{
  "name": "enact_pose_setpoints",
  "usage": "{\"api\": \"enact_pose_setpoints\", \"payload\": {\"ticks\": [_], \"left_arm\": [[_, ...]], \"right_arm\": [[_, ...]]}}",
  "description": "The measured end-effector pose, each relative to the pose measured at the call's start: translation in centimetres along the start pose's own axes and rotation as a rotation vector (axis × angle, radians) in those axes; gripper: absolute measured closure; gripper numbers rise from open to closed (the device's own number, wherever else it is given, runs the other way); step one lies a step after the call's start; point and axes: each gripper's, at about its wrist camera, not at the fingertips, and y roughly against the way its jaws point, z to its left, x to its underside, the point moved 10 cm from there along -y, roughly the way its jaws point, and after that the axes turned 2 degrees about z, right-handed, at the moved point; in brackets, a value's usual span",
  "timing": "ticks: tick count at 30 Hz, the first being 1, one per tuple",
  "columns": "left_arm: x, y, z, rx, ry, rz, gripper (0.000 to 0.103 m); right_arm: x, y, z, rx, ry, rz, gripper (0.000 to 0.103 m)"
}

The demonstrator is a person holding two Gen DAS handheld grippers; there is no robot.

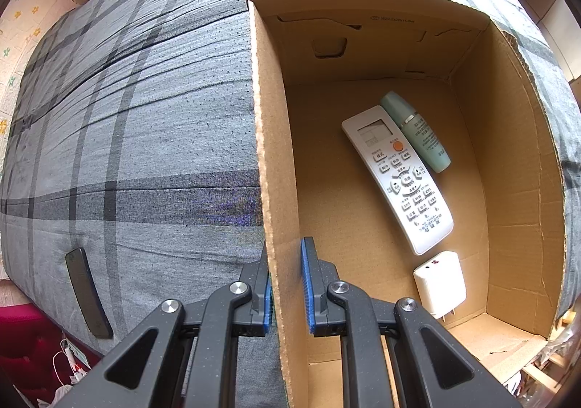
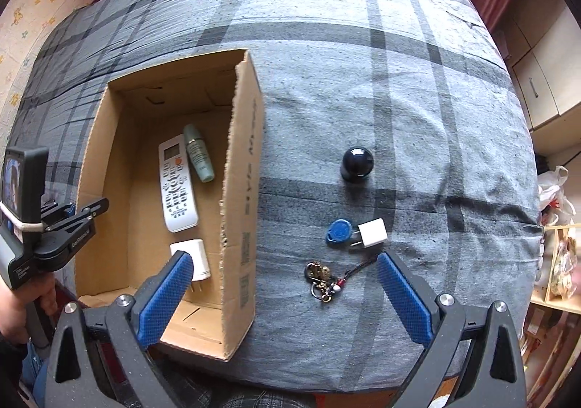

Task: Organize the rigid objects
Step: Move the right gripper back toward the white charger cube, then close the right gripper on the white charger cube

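A cardboard box (image 2: pixel 243 168) lies open on the grey plaid bed. Inside are a white remote (image 1: pixel 397 177), a pale green bottle (image 1: pixel 417 132) and a white charger (image 1: pixel 441 282); all show in the right wrist view too, remote (image 2: pixel 178 182), bottle (image 2: pixel 199 153), charger (image 2: pixel 198 257). My left gripper (image 1: pixel 287 284) is shut on the box's left wall (image 1: pixel 276 190). My right gripper (image 2: pixel 285 284) is open and empty above the bed, just right of the box. Ahead of it lie a keychain (image 2: pixel 323 279), a blue tag (image 2: pixel 339 230), a small white plug (image 2: pixel 370 233) and a dark round object (image 2: pixel 357 162).
A dark phone (image 1: pixel 89 293) lies on the bed left of the box. The bed's near edge runs below both grippers. Cabinets (image 2: pixel 544 81) and shelves (image 2: pixel 555 262) stand at the right. A hand holds the left gripper's handle (image 2: pixel 25 226).
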Motion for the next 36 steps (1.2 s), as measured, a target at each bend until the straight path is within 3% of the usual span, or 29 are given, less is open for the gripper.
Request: {"api": "enact_pose_setpoints", "payload": {"ticks": [10, 28, 32, 36], "left_arm": [[-0.1, -0.1, 0.1, -0.004, 0.006, 0.003, 0.089], [-0.1, -0.2, 0.1, -0.013, 0.011, 0.008, 0.089], [-0.1, -0.2, 0.0, -0.014, 0.017, 0.011, 0.089], [-0.1, -0.2, 0.1, -0.014, 0.02, 0.014, 0.089]], "right_arm": [[-0.1, -2.9, -6.1, 0.053, -0.114, 0.013, 0.0], [1.0, -10.1, -10.8, 0.101, -0.222, 0.089, 0.001], [1.1, -11.2, -11.4, 0.098, -0.226, 0.113, 0.006], [1.2, -11.7, -11.8, 0.075, -0.244, 0.128, 0.022]]}}
